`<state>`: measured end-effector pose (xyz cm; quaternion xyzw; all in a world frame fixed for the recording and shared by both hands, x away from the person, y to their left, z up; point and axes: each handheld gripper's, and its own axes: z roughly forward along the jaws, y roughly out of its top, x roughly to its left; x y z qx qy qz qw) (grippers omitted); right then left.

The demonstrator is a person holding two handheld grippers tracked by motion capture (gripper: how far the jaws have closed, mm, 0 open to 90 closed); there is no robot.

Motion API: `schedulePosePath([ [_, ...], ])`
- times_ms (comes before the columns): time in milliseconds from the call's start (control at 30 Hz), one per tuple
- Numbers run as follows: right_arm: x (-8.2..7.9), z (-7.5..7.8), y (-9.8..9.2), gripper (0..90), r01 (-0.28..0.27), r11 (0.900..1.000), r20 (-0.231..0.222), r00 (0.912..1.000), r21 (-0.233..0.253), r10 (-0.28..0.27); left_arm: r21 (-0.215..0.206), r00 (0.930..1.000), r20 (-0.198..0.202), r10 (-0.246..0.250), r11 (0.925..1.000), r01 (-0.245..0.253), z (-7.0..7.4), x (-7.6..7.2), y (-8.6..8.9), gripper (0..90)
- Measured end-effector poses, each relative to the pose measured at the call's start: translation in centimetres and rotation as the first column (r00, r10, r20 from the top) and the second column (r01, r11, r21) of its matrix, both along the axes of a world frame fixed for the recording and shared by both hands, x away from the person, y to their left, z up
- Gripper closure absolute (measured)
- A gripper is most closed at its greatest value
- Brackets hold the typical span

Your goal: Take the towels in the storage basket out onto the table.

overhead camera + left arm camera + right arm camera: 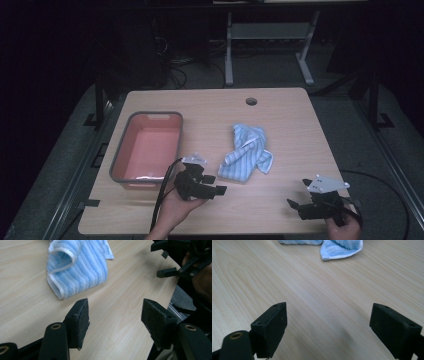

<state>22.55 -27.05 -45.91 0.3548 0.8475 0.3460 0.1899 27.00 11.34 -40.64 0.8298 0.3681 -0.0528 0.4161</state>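
Observation:
A crumpled blue-and-white striped towel (246,152) lies near the middle of the wooden table (280,120). My left gripper (216,184) hovers just left of the towel's near end, jaws open and empty; its own view has the towel (75,267) ahead and to the left of the gap (115,317). My right gripper (295,205) sits at the table's front right corner, open, nothing between its jaws (328,327); the towel's edge (342,247) lies far ahead of it. The right gripper (180,262) also appears at the top right of the left gripper view.
A grey bin with a pink inside (120,155) stands at the table's left, empty. A round cable hole (251,101) is near the far edge. Table legs and cables lie on the dark floor beyond.

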Motion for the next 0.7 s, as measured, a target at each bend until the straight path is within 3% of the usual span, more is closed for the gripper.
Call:
schedulePosePath([
  [233, -0.2, 0.1, 0.2, 13.8, 0.000, 1.000, 0.001, 1.0000, -0.001, 0.000, -0.020, 1.0000, 0.006, -0.001, 0.9998, 0.001, -0.6, -1.4, 0.6, 37.4],
  [533, -0.3, 0.1, 0.5, 13.8, -0.002, 1.000, 0.002, 1.0000, -0.008, 0.002, -0.017, 0.9996, 0.022, 0.017, 0.9997, -0.016, -1.6, -2.7, 1.3, 33.7],
  [700, -0.5, 0.1, 0.5, 13.8, -0.005, 1.000, 0.005, 1.0000, 0.000, 0.005, -0.001, 0.9973, 0.068, 0.030, 0.9996, -0.030, -1.8, -3.4, 1.3, 32.6],
])
